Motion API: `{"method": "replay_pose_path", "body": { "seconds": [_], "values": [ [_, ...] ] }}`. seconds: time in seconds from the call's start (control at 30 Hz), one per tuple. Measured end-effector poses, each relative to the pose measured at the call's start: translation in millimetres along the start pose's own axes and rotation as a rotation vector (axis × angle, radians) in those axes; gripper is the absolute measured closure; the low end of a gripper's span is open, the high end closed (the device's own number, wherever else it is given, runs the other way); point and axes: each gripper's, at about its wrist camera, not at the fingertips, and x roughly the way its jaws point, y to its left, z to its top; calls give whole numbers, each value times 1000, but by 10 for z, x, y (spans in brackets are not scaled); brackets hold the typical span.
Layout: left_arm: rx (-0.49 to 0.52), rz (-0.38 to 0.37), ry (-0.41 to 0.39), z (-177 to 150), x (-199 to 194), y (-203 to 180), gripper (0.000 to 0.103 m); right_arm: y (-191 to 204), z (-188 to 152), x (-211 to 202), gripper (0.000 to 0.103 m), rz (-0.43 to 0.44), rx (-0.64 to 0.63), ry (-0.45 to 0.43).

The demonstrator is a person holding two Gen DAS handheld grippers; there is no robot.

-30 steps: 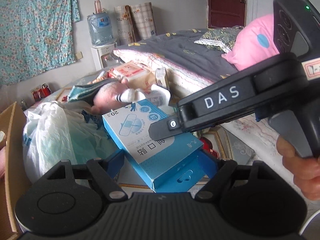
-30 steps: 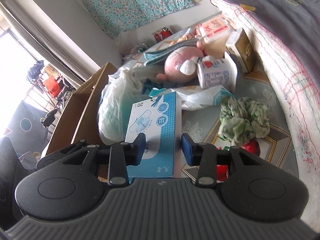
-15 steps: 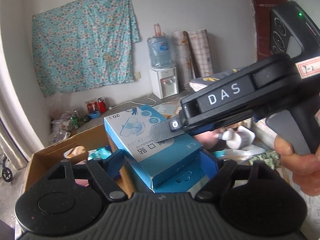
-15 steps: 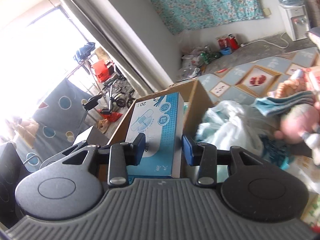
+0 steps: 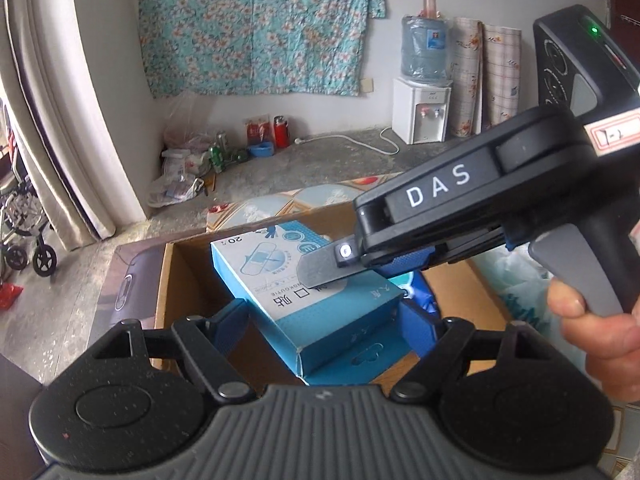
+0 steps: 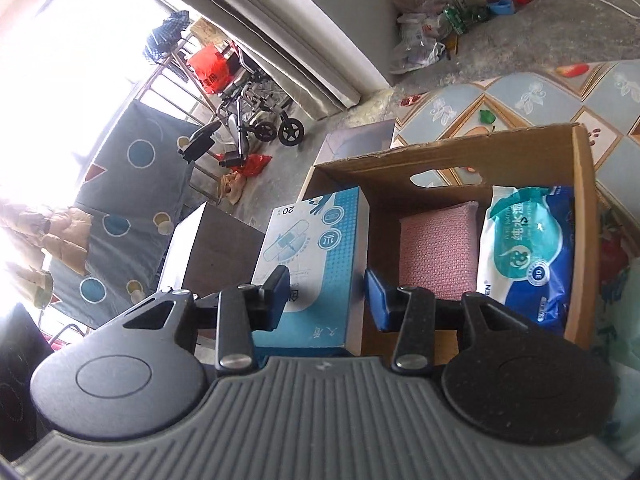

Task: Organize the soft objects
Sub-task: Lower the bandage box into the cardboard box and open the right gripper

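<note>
A blue and white bandage box [image 5: 320, 312] hangs in the air over an open cardboard carton [image 5: 164, 280]. My left gripper [image 5: 324, 324] is shut on its two ends. My right gripper [image 6: 326, 300] clamps its flat faces from the side; in the left wrist view its grey upper finger [image 5: 320, 270] lies on the box's top. In the right wrist view the blue box [image 6: 316, 240] hovers at the left end of the carton [image 6: 440, 168]. Inside the carton lie a pink knitted pad [image 6: 438, 256] and a blue pack of wet wipes [image 6: 528, 248].
A person's hand [image 5: 592, 328] grips the right tool's handle. A plastic bag [image 5: 520, 276] lies right of the carton and a dark cabinet [image 6: 216, 252] stands left of it. A wheelchair [image 6: 260, 120] stands by the curtain, a water dispenser [image 5: 422, 108] at the far wall.
Both grippers have carried the blue box away from the pile of things beside the bed and over to the open carton. The grip on the box looks the same.
</note>
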Motion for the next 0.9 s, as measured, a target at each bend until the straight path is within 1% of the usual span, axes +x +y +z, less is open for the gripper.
{"method": "replay_pose_path", "body": {
  "seconds": [0.1, 0.27, 0.4, 0.47, 0.6, 0.67, 0.73, 0.8, 0.9],
  "values": [
    [25, 24, 54, 2, 273, 238, 21, -97, 116, 443, 61, -9, 52, 44],
    [64, 75, 125, 6, 650, 406, 21, -292, 189, 921, 61, -21, 139, 89],
    [127, 127, 167, -14, 857, 391, 21, -426, 218, 1122, 62, -31, 188, 94],
    [167, 141, 180, -32, 940, 355, 21, -499, 215, 1211, 61, -38, 218, 90],
    [256, 169, 219, -99, 1048, 302, 21, -642, 174, 1340, 60, -21, 279, 101],
    [299, 191, 212, -137, 1048, 282, 21, -698, 156, 1395, 61, -23, 292, 111],
    [333, 231, 197, -157, 1035, 283, 21, -741, 129, 1432, 61, -13, 313, 117],
    [319, 235, 197, -165, 1001, 303, 21, -768, 104, 1457, 61, -2, 332, 122],
    [261, 216, 202, -121, 976, 385, 21, -784, 81, 1476, 61, 6, 352, 120]
  ]
}}
